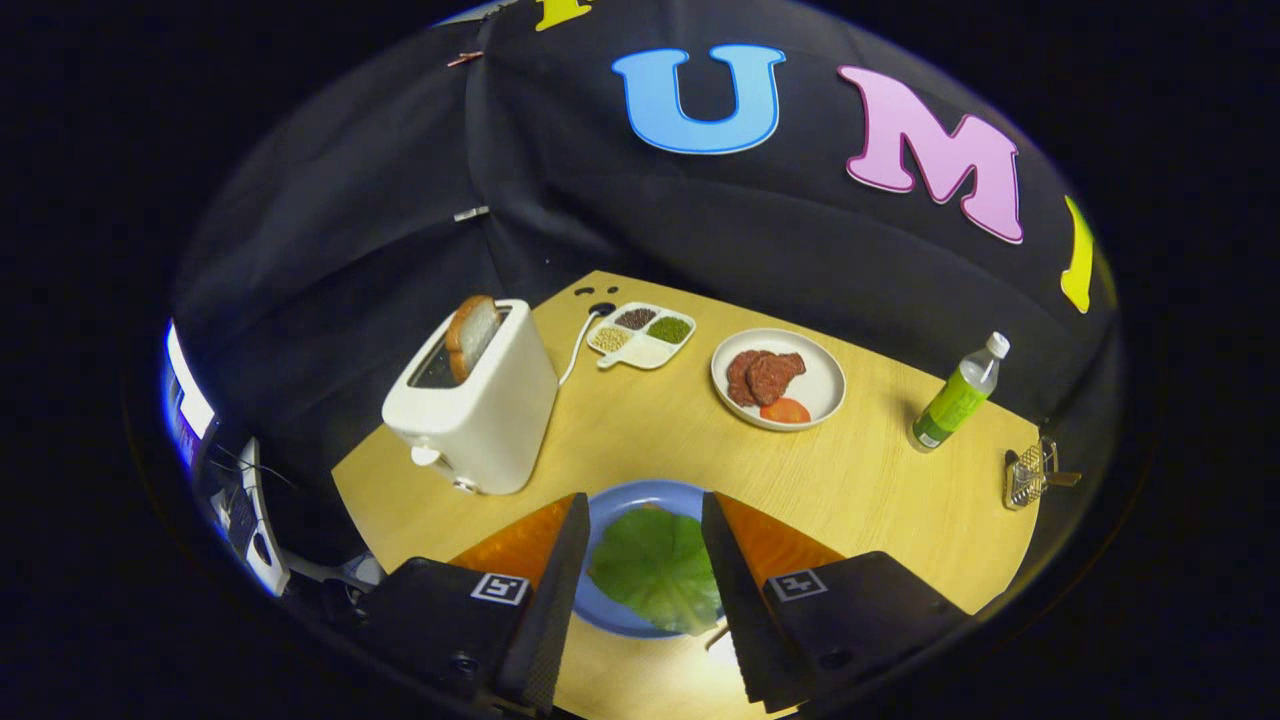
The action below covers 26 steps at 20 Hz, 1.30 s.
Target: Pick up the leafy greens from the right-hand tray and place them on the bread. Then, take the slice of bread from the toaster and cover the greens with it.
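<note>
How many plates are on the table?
2. A blue plate holding a green leaf sits between the open gripper's fingers. A white plate with meat and tomato lies beyond, right of the toaster.

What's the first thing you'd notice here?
A big green leaf lying on a blue plate, between the open fingers of the hand-held gripper. Beyond, to the left, a white toaster holds a bread slice poking up.
</note>
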Each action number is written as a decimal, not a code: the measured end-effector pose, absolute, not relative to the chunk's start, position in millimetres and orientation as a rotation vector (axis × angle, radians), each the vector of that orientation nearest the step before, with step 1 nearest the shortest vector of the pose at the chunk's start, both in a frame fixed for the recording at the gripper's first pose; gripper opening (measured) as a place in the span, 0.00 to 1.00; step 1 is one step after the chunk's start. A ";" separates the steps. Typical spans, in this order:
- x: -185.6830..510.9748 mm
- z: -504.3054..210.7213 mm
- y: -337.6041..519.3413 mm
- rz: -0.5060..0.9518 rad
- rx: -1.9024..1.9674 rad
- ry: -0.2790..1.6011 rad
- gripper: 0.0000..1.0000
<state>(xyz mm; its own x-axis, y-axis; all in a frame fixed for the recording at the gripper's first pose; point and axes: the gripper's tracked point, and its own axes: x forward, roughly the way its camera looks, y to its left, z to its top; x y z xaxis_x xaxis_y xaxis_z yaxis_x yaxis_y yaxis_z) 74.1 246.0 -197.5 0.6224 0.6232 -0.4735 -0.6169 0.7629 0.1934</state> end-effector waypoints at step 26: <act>118.1 -170.9 491.7 0.844 -0.032 0.600 0.73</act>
